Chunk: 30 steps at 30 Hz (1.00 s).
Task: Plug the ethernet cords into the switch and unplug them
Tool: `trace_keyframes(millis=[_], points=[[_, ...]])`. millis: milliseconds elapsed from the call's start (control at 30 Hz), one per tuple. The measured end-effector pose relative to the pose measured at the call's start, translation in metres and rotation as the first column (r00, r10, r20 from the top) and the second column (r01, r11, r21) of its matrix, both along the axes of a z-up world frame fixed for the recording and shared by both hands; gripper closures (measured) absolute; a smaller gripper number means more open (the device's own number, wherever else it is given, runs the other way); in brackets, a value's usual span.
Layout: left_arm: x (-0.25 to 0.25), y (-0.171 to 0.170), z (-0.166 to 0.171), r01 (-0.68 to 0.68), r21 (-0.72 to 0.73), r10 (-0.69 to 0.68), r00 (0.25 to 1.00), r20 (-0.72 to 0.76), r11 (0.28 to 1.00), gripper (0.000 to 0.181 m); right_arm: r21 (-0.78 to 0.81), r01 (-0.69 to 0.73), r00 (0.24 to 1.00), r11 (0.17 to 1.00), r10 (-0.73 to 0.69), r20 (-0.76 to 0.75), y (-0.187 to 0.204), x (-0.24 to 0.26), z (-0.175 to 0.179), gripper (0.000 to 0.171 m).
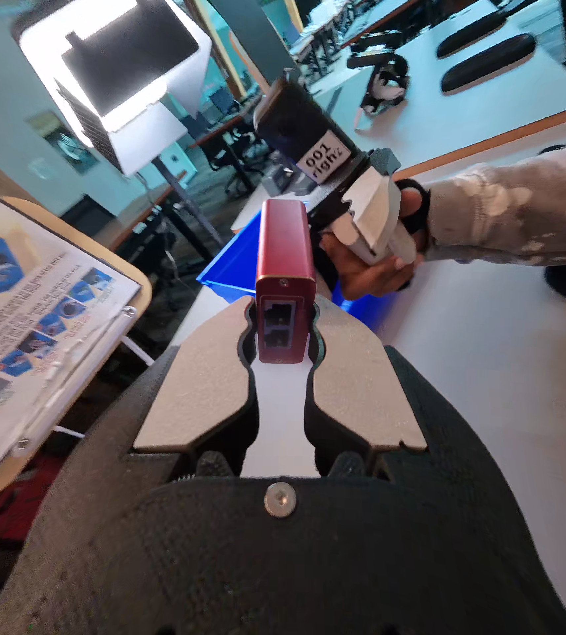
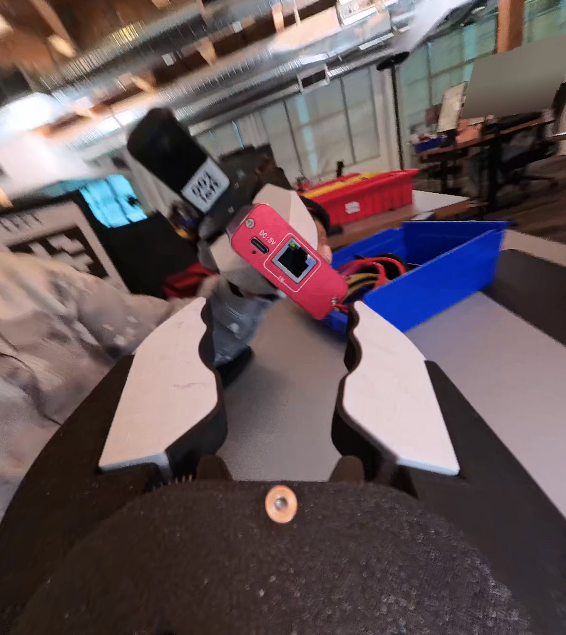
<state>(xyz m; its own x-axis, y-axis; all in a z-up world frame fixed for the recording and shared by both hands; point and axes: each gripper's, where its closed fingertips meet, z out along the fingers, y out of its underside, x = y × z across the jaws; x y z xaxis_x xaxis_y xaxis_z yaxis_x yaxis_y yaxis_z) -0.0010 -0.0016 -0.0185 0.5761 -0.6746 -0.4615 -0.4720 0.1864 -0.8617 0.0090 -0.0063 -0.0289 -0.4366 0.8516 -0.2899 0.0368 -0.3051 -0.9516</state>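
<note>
My left gripper [image 1: 283, 330] is shut on a small red metal switch [image 1: 285, 275], held above the white table with its two empty ports facing the camera. In the right wrist view the same switch [image 2: 288, 261] is seen end-on, with one empty port, held by the left gripper's fingers [image 2: 281, 202]. My right gripper [image 2: 278, 305] is open and empty, just in front of and below the switch. It also shows in the left wrist view [image 1: 370, 220], held by a hand. Red and yellow ethernet cords [image 2: 370, 271] lie in a blue bin [image 2: 446, 271].
The blue bin [image 1: 233, 268] sits at the white table's far edge, behind the switch. A laminated instruction sheet [image 1: 34, 326] stands at the left. A red crate [image 2: 367, 196] sits on a farther table. A sleeve [image 1: 515, 213] reaches in from the right.
</note>
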Motion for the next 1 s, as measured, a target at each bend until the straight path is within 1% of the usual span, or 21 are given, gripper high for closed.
trace_keyframes(millis=[67, 167, 333, 400, 433, 467, 567, 633, 667, 700, 733, 800, 867, 933, 967, 1000], points=[[0.002, -0.004, -0.004, 0.041, -0.083, -0.039, 0.999, 0.024, 0.996, 0.154, 0.144, 0.062, 0.998, 0.988, -0.066, 0.021, 0.002, 0.001, -0.006, 0.099], [0.007, -0.009, -0.009, 0.113, -0.189, -0.097, 0.991, 0.093, 0.975, 0.154, 0.265, 0.106, 0.993, 0.958, -0.114, 0.016, 0.000, 0.001, -0.005, 0.101], [0.016, -0.019, -0.021, 0.256, -0.376, -0.185, 0.959, 0.215, 0.891, 0.154, 0.346, 0.075, 0.996, 0.935, -0.085, 0.014, -0.014, 0.001, -0.004, 0.109], [0.020, -0.024, -0.020, 0.324, -0.408, -0.218, 0.933, 0.285, 0.854, 0.154, 0.373, 0.058, 0.997, 0.926, -0.075, 0.031, -0.019, 0.000, -0.007, 0.117], [0.022, -0.026, -0.020, 0.352, -0.421, -0.234, 0.922, 0.307, 0.836, 0.154, 0.386, 0.058, 0.996, 0.921, -0.076, 0.034, -0.021, -0.001, -0.008, 0.124], [0.024, -0.027, -0.021, 0.365, -0.425, -0.242, 0.917, 0.316, 0.828, 0.154, 0.394, 0.034, 0.997, 0.918, -0.057, 0.045, -0.025, 0.000, -0.010, 0.131], [0.025, -0.026, -0.027, 0.360, -0.442, -0.237, 0.921, 0.309, 0.822, 0.154, 0.380, 0.006, 0.993, 0.925, -0.049, 0.104, -0.024, 0.002, -0.018, 0.134], [0.024, -0.022, -0.026, 0.352, -0.434, -0.222, 0.920, 0.323, 0.829, 0.154, 0.362, 0.011, 0.994, 0.932, -0.050, 0.098, -0.020, 0.003, -0.018, 0.137], [0.024, -0.021, -0.025, 0.359, -0.431, -0.219, 0.914, 0.341, 0.828, 0.154, 0.361, 0.022, 0.995, 0.932, -0.057, 0.087, -0.017, 0.004, -0.018, 0.143], [0.022, -0.019, -0.022, 0.361, -0.425, -0.209, 0.908, 0.363, 0.830, 0.154, 0.351, 0.048, 0.995, 0.935, -0.077, 0.067, -0.013, 0.004, -0.016, 0.142], [0.019, -0.017, -0.019, 0.362, -0.415, -0.198, 0.900, 0.387, 0.835, 0.154, 0.338, 0.066, 0.994, 0.939, -0.090, 0.055, -0.010, 0.004, -0.014, 0.136], [0.011, -0.010, -0.008, 0.353, -0.381, -0.157, 0.874, 0.459, 0.854, 0.154, 0.287, 0.057, 0.995, 0.956, -0.077, 0.058, -0.008, 0.004, -0.015, 0.124], [0.004, -0.004, 0.006, 0.367, -0.331, -0.130, 0.817, 0.562, 0.869, 0.154, 0.221, 0.075, 0.996, 0.972, -0.082, 0.020, -0.007, -0.001, -0.012, 0.120], [0.000, -0.003, 0.021, 0.398, -0.259, -0.133, 0.729, 0.672, 0.880, 0.154, 0.151, 0.116, 0.993, 0.982, -0.110, -0.047, -0.008, -0.013, -0.006, 0.120], [-0.001, -0.002, 0.026, 0.407, -0.228, -0.133, 0.689, 0.712, 0.885, 0.154, 0.118, 0.138, 0.988, 0.983, -0.128, -0.089, -0.008, -0.018, -0.002, 0.121], [-0.001, -0.001, 0.029, 0.406, -0.207, -0.129, 0.660, 0.740, 0.890, 0.154, 0.081, 0.153, 0.981, 0.985, -0.142, -0.130, -0.010, -0.022, 0.004, 0.126]])
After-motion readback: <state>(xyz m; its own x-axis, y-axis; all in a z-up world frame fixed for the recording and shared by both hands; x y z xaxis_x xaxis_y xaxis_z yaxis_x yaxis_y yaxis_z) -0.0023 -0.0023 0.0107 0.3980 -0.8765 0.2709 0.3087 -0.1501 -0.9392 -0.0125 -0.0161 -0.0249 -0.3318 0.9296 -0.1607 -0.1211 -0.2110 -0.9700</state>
